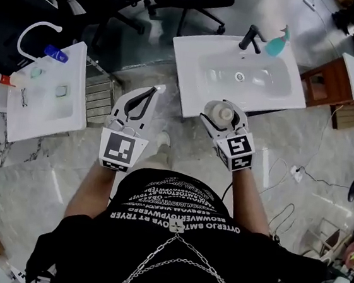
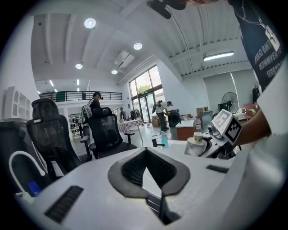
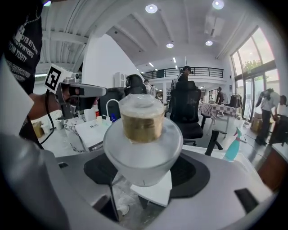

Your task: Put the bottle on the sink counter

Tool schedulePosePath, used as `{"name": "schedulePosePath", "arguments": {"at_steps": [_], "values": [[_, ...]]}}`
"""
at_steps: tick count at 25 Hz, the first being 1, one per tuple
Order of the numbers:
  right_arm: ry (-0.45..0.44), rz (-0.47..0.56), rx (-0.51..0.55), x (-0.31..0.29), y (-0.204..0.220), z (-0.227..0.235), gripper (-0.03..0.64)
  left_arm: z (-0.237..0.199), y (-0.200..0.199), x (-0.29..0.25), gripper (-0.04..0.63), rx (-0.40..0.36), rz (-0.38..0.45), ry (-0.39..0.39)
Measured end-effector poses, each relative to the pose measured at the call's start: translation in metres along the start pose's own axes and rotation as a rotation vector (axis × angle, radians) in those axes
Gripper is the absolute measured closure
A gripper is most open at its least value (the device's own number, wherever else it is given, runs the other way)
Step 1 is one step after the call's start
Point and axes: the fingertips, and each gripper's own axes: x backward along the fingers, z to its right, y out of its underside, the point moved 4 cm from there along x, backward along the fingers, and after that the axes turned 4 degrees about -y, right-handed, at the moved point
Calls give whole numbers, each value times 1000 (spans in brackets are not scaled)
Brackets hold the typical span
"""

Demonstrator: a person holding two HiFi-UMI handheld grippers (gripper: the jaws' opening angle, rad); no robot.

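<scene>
Bottle [image 1: 222, 115] below its shoulder, in the head view — out of sight between the right gripper [image 1: 223, 119] jaws.

A white tabletop [image 1: 187, 75] with a sunken basin [image 1: 263, 84] is seen standing on a marble floor [image 1: 46, 173]. A black faucet [image 1: 251, 38] is mounted at its far edge, and a teal spray bottle [image 1: 276, 45] is stood just right of the faucet. Well left of the faucet, a second tabletop [image 1: 33, 121] is seen, with small bottles [image 1: 55, 53] laid on it.

Black T-shirt [image 1: 173, 232], white lettering, silver chain [image 1: 150, 261]; white left gripper [image 1: 156, 91] and right gripper [image 1: 222, 111] carry marker cubes [image 1: 120, 150].
</scene>
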Motion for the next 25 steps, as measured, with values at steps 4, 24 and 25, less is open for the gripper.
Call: {"name": "schedulePosePath", "arguments": {"at_steps": [4,24,25], "values": [[-29,-13,-31,-44,19,8,288,-22,17,-21,589,11,-25,13],[-60,-228,-46,-178,155,37,288,-56,94,-36,589,65,-175,-13],[-60,-240,-38,-182,160,37,288,-57,96,-34,589,67,-179,-17]]}}
